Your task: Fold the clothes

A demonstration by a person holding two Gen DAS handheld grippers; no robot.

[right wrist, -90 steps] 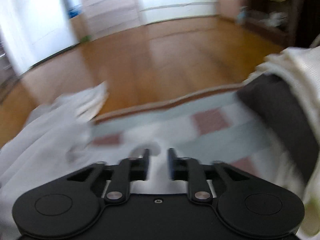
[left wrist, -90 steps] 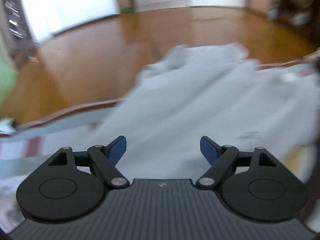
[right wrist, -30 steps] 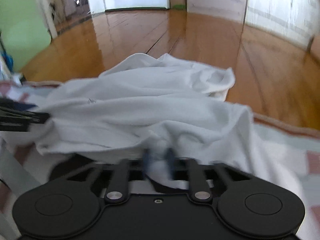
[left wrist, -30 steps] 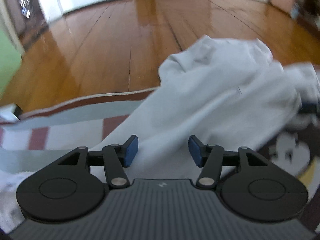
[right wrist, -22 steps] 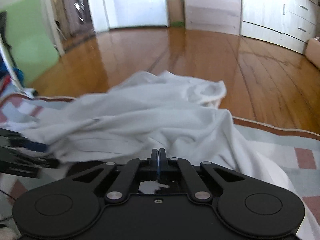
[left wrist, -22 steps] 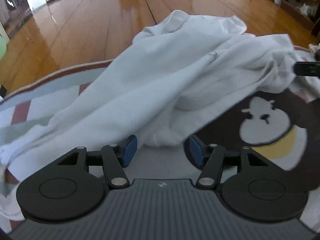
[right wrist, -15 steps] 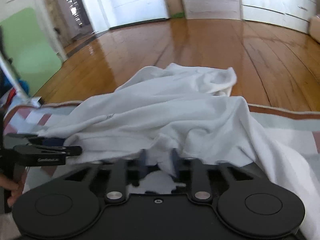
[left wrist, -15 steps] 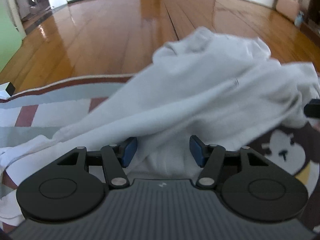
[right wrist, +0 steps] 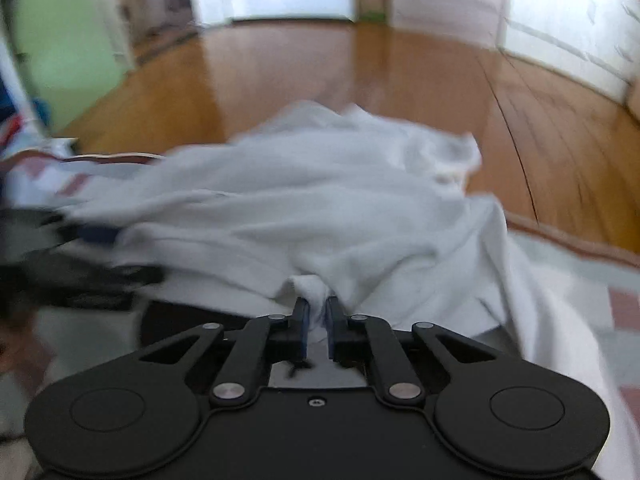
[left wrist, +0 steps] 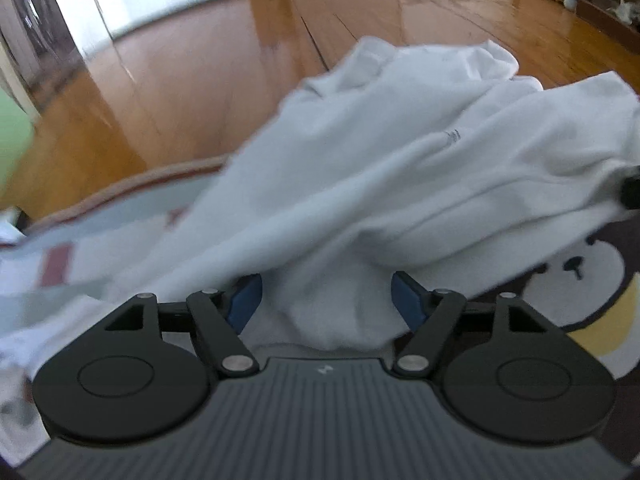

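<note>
A crumpled white garment lies on a patterned rug, a pinch of its edge between the closing right gripper fingers for lifting, while the left gripper fingers spread open around another fold.

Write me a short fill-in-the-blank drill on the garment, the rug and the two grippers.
1. The crumpled garment is ____ in colour.
2. A fold of it sits between the pads of the ____ gripper.
3. The left gripper has ____ pads.
4. Beyond the rug the floor is made of ____.

Missing words: white; right; blue; wood
</note>
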